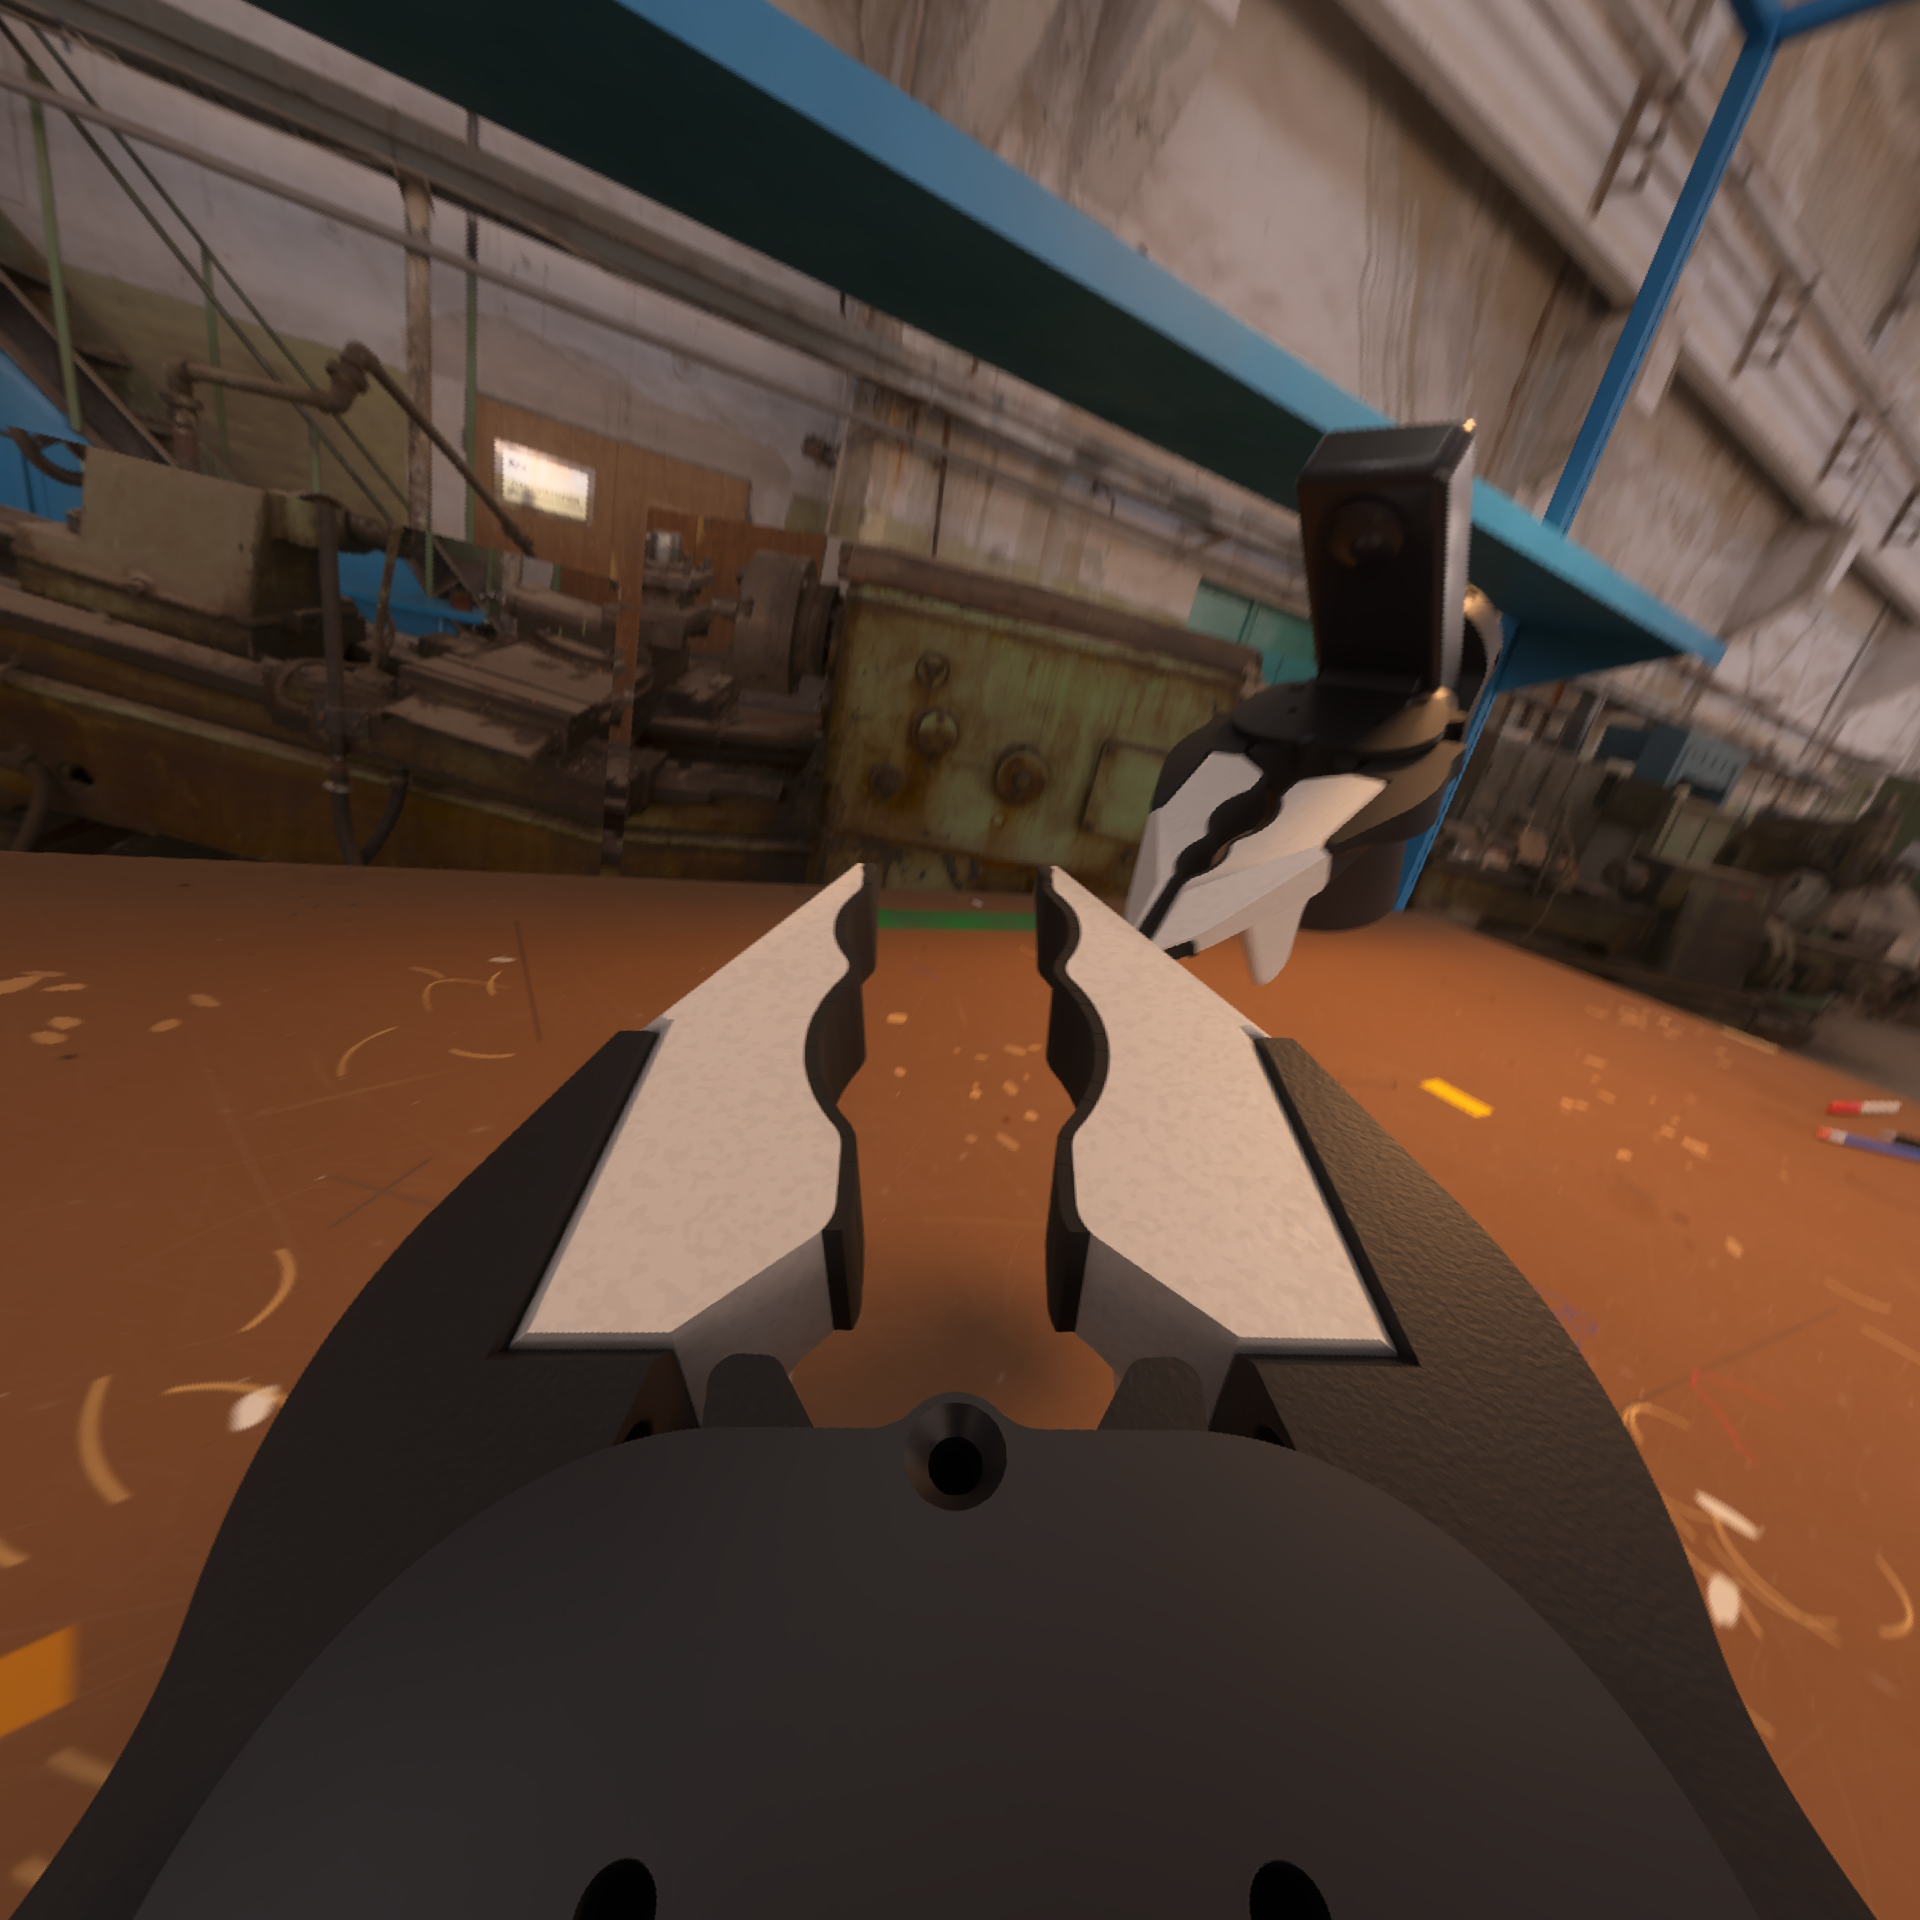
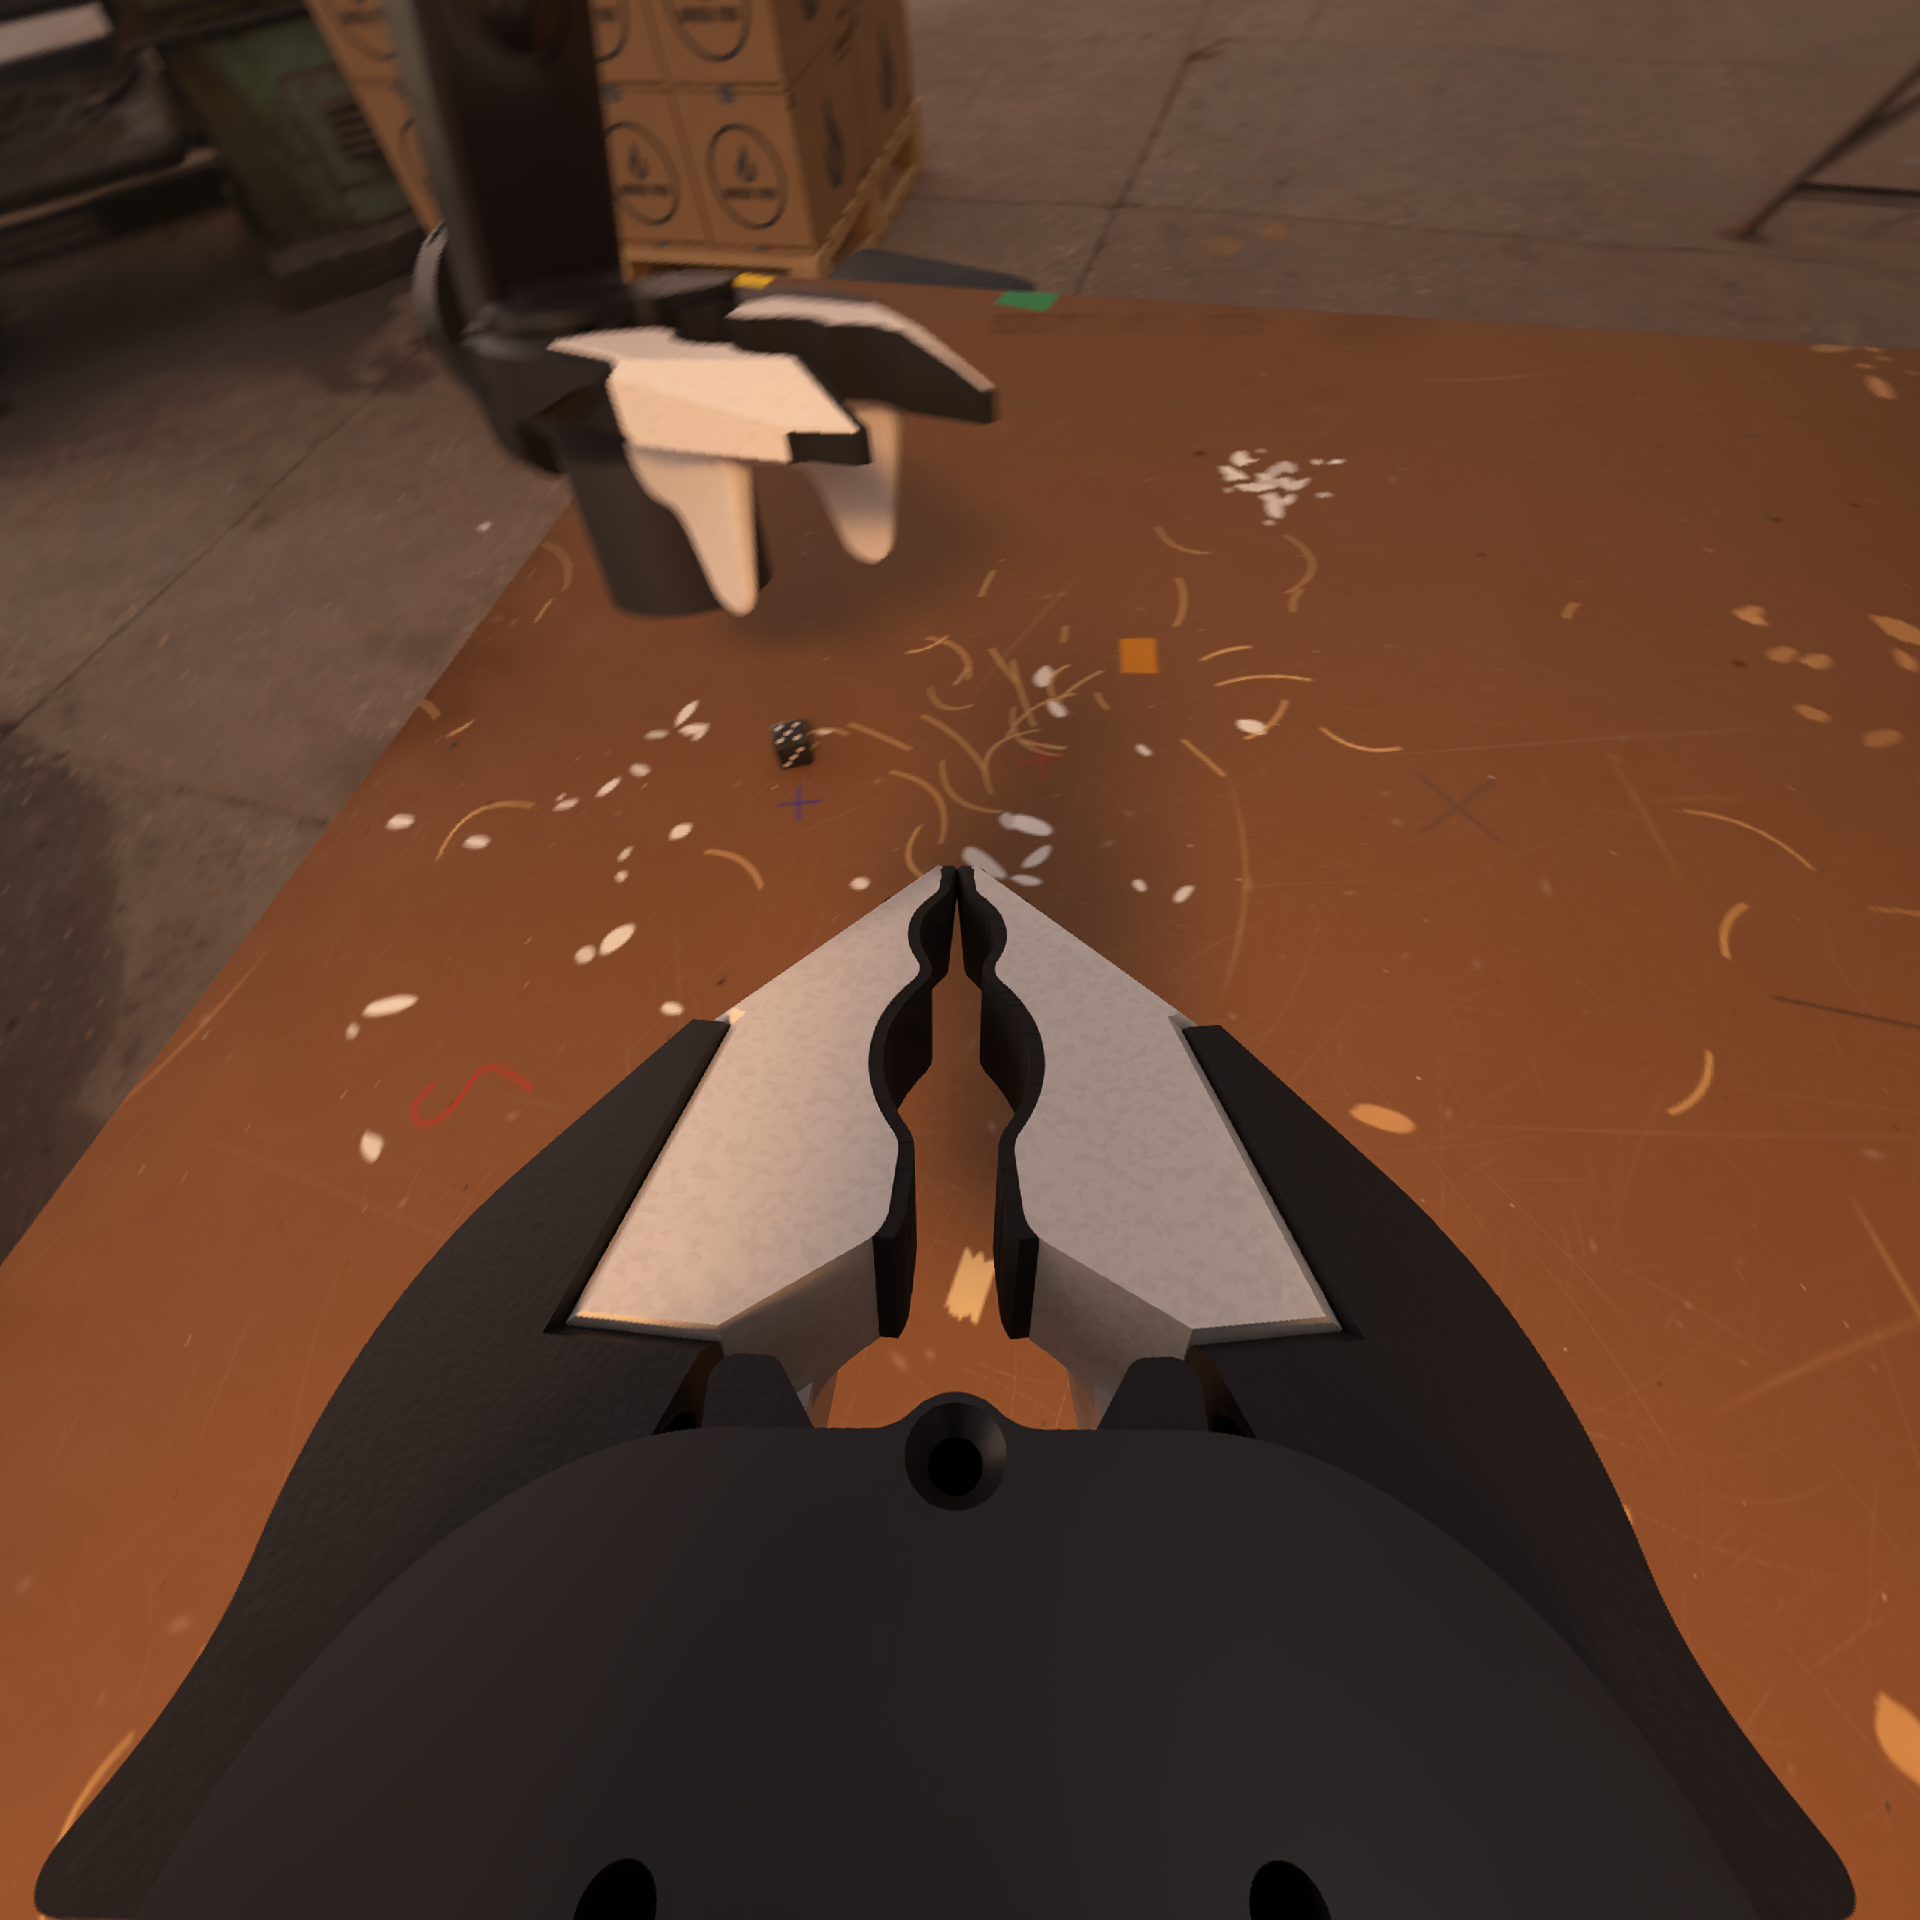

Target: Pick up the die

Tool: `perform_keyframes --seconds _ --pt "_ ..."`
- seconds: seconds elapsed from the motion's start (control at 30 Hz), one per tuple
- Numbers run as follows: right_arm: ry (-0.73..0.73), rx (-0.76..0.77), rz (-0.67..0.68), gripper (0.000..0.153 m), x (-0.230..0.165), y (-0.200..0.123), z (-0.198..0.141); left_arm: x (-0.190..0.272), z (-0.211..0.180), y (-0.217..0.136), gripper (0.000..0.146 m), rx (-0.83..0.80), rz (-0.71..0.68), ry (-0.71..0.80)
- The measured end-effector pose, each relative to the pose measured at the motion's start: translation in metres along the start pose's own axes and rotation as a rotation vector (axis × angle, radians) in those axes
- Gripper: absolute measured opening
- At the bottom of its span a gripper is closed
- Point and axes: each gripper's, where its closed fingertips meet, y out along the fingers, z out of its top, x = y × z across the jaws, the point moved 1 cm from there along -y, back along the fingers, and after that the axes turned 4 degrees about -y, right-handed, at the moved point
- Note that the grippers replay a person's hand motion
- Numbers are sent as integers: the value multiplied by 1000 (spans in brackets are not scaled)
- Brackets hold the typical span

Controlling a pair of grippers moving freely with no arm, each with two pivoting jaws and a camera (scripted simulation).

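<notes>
A small black die with white pips (image 2: 792, 743) lies on the brown table (image 2: 1455, 1039), seen only in the right wrist view. My right gripper (image 2: 956, 875) is shut and empty, above the table, with the die ahead and a little to the left of its tips. My left gripper (image 1: 954, 883) is open and empty. It also shows in the right wrist view (image 2: 914, 426), hovering above the table beyond the die. The right gripper also shows in the left wrist view (image 1: 1179, 935), ahead to the right, shut. The die is hidden in the left wrist view.
Two markers (image 1: 1870, 1127) lie at the table's right edge in the left wrist view. A yellow patch (image 1: 1455, 1098), an orange patch (image 2: 1139, 655) and a green patch (image 2: 1027, 301) mark the tabletop. Cardboard boxes (image 2: 727, 135) stand beyond the table. A blue shelf (image 1: 1039, 281) runs overhead.
</notes>
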Motion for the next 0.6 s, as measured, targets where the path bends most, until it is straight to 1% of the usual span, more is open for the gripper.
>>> perform_keyframes --seconds 0.1,0.17,0.27,0.3,0.33,0.4,0.43,0.47,0.5,0.53,0.6 --pt "-69 -24 83 0 -15 -2 -2 -6 -2 -5 46 -82 -34 15" --pt "-90 -30 118 0 -23 -3 -2 2 -12 -5 59 -166 -139 -15" --pt "-130 -32 176 0 -34 -2 -4 19 -30 -5 62 -284 -286 -44" --pt "-141 -41 203 0 -38 0 -6 23 -34 -4 60 -301 -315 -44" --pt "-157 -49 213 0 -40 1 -7 26 -38 -5 51 -315 -330 -33" --pt "-156 -58 201 0 -39 3 -8 31 -40 -8 19 -330 -369 -14" --pt "-150 -57 196 0 -37 3 -8 30 -36 -11 8 -305 -370 -12" --pt "-148 -50 182 0 -35 3 -8 26 -32 -14 3 -274 -352 -11" --pt "-138 -42 169 0 -32 2 -8 21 -27 -17 1 -248 -318 -8" --pt "-118 -35 161 0 -29 1 -7 16 -22 -21 1 -217 -282 -1" --pt "-76 20 148 0 -24 0 0 13 -15 -28 0 -193 -267 2"
